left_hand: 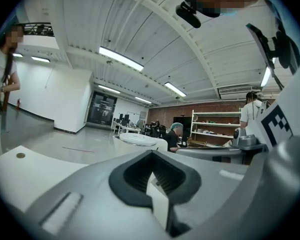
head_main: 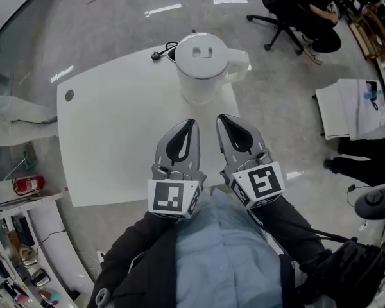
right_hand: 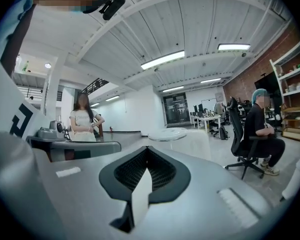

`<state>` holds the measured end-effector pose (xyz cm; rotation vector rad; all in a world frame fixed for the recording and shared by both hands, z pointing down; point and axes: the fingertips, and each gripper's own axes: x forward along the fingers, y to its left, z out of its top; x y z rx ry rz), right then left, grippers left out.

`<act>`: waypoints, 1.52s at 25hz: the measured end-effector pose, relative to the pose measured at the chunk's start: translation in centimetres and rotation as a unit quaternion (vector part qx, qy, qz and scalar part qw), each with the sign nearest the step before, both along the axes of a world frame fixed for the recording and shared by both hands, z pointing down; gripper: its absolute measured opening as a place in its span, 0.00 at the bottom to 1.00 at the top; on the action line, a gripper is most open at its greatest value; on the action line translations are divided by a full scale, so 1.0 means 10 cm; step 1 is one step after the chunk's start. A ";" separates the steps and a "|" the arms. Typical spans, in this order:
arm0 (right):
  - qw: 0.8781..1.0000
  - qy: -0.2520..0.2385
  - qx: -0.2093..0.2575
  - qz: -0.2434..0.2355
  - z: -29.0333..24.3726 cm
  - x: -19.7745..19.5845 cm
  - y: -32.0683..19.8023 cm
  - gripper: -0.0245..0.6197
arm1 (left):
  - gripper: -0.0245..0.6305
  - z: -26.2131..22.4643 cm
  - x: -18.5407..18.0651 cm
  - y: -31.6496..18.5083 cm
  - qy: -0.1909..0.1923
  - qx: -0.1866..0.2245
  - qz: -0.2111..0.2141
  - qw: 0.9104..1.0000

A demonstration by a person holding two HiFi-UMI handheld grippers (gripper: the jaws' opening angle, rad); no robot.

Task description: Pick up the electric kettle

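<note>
Jaws of the left gripper (head_main: 190, 124) and the right gripper (head_main: 222, 118) are pressed together and hold nothing. They sit side by side above a smooth white table (head_main: 109, 146). Just past their tips, apart from them, stands the white plastic electric kettle (head_main: 202, 69), which is round and lidded, with its handle to the right. A black plug (head_main: 158, 55) lies behind it.

Bright, even light from ceiling strip lights (right_hand: 162, 60), glare on the floor (head_main: 163, 9), strong fisheye edge distortion.

The person wears a light blue shirt (head_main: 223, 252) with dark sleeves (head_main: 133, 248). The left gripper (head_main: 191, 123) and right gripper (head_main: 221, 118) are grey, with black-and-white marker cubes (head_main: 173, 197).
</note>
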<state>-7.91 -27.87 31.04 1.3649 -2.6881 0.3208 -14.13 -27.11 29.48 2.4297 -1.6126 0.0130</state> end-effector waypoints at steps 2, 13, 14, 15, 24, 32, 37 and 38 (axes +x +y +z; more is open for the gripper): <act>1.000 0.002 -0.005 0.000 0.00 -0.06 -0.04 0.08 | 0.04 0.01 -0.07 -0.02 0.003 -0.004 -0.005 1.000; 1.000 0.001 -0.015 -0.002 0.12 -0.02 -0.16 0.08 | 0.04 0.06 -0.08 -0.17 -0.011 -0.008 -0.012 1.000; 1.000 0.000 -0.015 0.000 0.13 0.00 -0.18 0.08 | 0.04 0.08 -0.06 -0.19 -0.014 -0.009 -0.011 1.000; 1.000 -0.002 -0.017 0.002 0.15 0.02 -0.20 0.08 | 0.04 0.10 -0.05 -0.20 -0.016 -0.011 -0.012 1.000; 0.999 -0.004 -0.030 0.014 0.35 0.13 -0.33 0.08 | 0.04 0.31 -0.03 -0.35 -0.023 -0.030 -0.016 0.999; 0.998 0.000 -0.059 0.031 0.68 0.21 -0.54 0.08 | 0.04 0.60 -0.08 -0.57 -0.027 -0.061 -0.018 0.998; 0.996 0.003 -0.045 0.078 0.95 0.37 -0.75 0.08 | 0.04 0.80 -0.22 -0.80 -0.035 -0.052 -0.048 0.997; 0.995 0.006 -0.039 0.091 0.99 0.41 -0.79 0.08 | 0.04 0.81 -0.23 -0.84 -0.039 -0.042 -0.054 0.997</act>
